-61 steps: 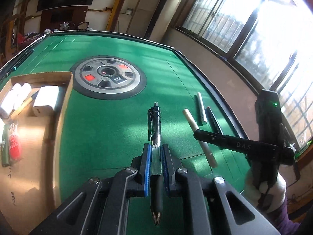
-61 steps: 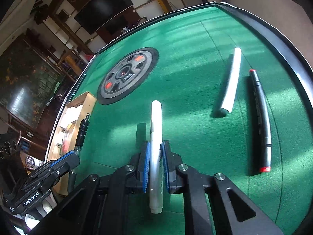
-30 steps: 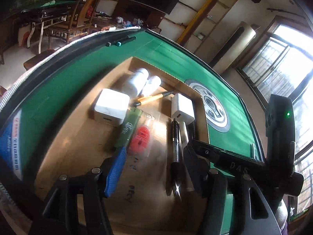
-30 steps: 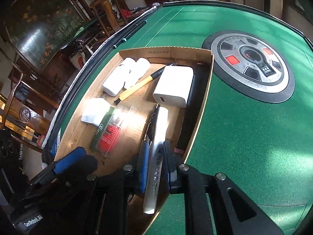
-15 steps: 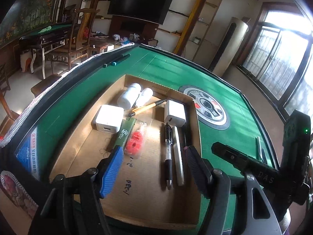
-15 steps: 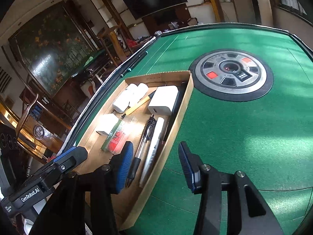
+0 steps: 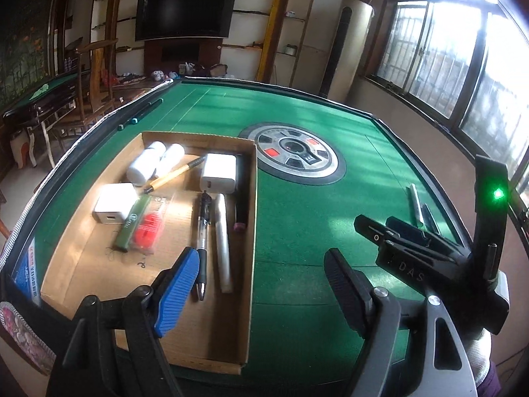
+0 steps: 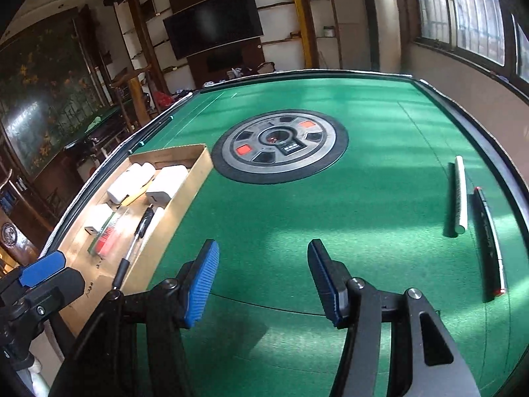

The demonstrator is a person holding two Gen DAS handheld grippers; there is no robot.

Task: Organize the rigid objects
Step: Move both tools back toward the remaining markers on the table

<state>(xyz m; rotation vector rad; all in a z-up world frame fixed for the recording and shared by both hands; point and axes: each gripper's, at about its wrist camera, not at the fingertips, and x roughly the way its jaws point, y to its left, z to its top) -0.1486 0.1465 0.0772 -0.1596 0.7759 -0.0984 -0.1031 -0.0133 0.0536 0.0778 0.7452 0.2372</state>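
Observation:
A cardboard tray [image 7: 252,231] [image 8: 185,208] lies on the left of the green table. In it a black pen [image 7: 202,241] [image 8: 142,228] and a white marker [image 7: 222,244] [image 8: 155,218] lie side by side. A white marker [image 8: 460,195] [image 7: 415,205] and a black marker with red ends [image 8: 489,238] [image 7: 431,218] lie on the felt at the right. My left gripper [image 7: 261,292] is open and empty above the tray's near right edge. My right gripper [image 8: 263,278] is open and empty over the felt, right of the tray.
The tray also holds two white bottles [image 7: 155,162], two white chargers [image 7: 219,172], a yellow pen [image 7: 173,175], a green stick [image 7: 130,223] and a red packet [image 7: 148,228]. A round grey panel [image 7: 296,152] sits at the table's centre. A raised black rim [image 8: 509,165] borders the table.
Both grippers carried a pen and a marker to the tray, opened and let them go there. Both have since pulled back, and the right one has swung right over the felt.

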